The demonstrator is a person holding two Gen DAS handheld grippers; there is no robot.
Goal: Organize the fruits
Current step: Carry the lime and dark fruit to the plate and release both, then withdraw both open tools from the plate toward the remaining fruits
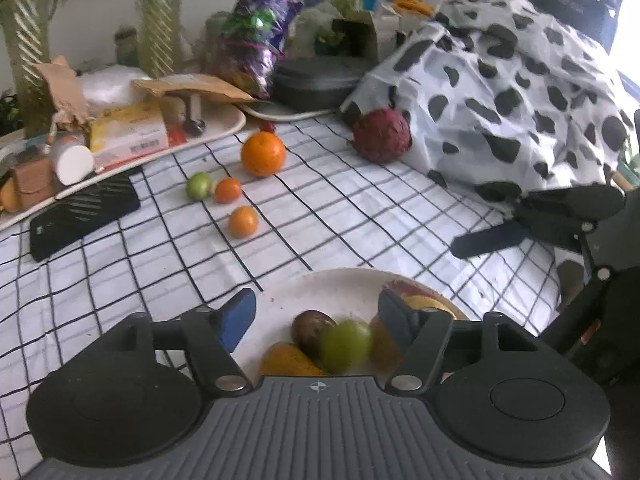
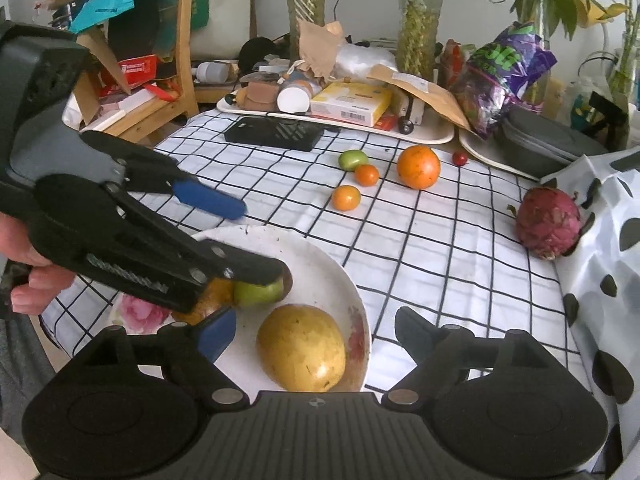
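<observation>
A white plate (image 1: 320,280) (image 2: 320,256) at the near table edge holds a green fruit (image 1: 346,344) (image 2: 256,294), a brown fruit (image 1: 312,326), an orange-yellow fruit (image 1: 288,360) and a big yellow mango (image 2: 302,348). My left gripper (image 1: 316,320) (image 2: 240,236) hovers open over the green fruit, its pads clear of it. Open too, my right gripper (image 2: 316,332) (image 1: 488,226) straddles the mango without touching it. On the checked cloth lie a large orange (image 1: 263,153) (image 2: 418,167), two small oranges (image 1: 243,221) (image 2: 346,197), a green tomato-like fruit (image 1: 199,186) (image 2: 353,160) and a dragon fruit (image 1: 382,135) (image 2: 548,222).
A cluttered tray (image 2: 432,136) and a black flat case (image 2: 274,134) sit behind the loose fruit. A cow-patterned bag (image 1: 500,80) (image 2: 608,240) crowds the right side. Plants, a purple bag (image 2: 500,80), a grey pan (image 2: 548,144), a wooden chair (image 2: 160,112) and a tiny red fruit (image 2: 460,158) stand further back.
</observation>
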